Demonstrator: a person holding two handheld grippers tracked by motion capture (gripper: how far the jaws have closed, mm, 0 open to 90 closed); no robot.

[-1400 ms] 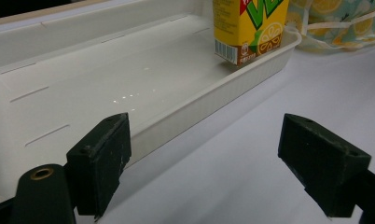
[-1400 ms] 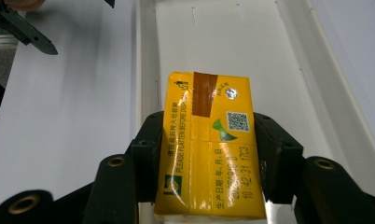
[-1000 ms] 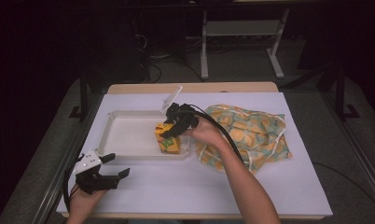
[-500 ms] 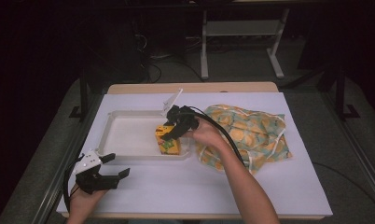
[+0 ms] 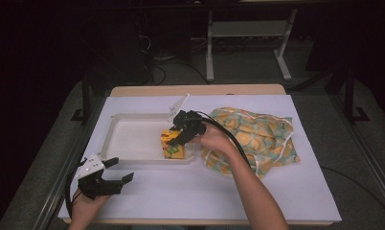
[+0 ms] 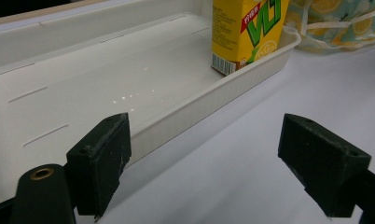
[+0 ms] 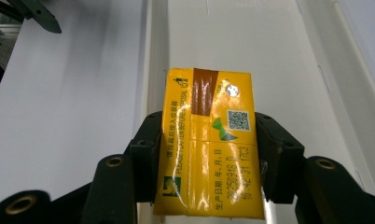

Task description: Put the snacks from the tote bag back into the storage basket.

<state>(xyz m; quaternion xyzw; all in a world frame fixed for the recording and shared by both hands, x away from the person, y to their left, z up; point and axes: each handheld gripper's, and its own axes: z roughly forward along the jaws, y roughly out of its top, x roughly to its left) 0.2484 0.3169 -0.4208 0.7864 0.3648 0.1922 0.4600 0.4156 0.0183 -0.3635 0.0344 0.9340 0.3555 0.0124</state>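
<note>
Little changed vs. 1 s ago: carton (image 5: 172, 145) lower in the high view, now sitting at tray's (image 5: 133, 139) right end, close to the near wall; right gripper (image 5: 179, 136) down with it. Left gripper (image 5: 115, 171) unmoved at lower left of frame, resting on the white sheet (image 5: 190, 191).

Step in hand, as judged: placing carton into tray, at or just short of set-down. Right gripper view: jaws pinching carton on both sides, pads (image 7: 143, 163) tight on the yellow faces, top panel facing camera. Left gripper view: jaws spread wide, nothing between, tray wall just ahead, carton (image 6: 246, 32) upright at upper right of frame, base apparently on tray floor, beside the near wall.

Next move, prob.: check base flat on floor, then spread jaws and lift straight up w/o tipping the carton. Tall narrow box, so likely to topple if a pad drags. Bag (image 5: 253, 136) just right of tray, hand close to it; a clean retreat path needed.

Writing: "VLT"-style green letters on the front in red-edged banner, lemon graphic, barcode on the side. On top: QR code, foil straw hole, brown strip, "PLEASE MAINTAIN REFRIGERATION" approx., date print approx. "20250918", Chinese chars beside it, too small to be sure.
</note>
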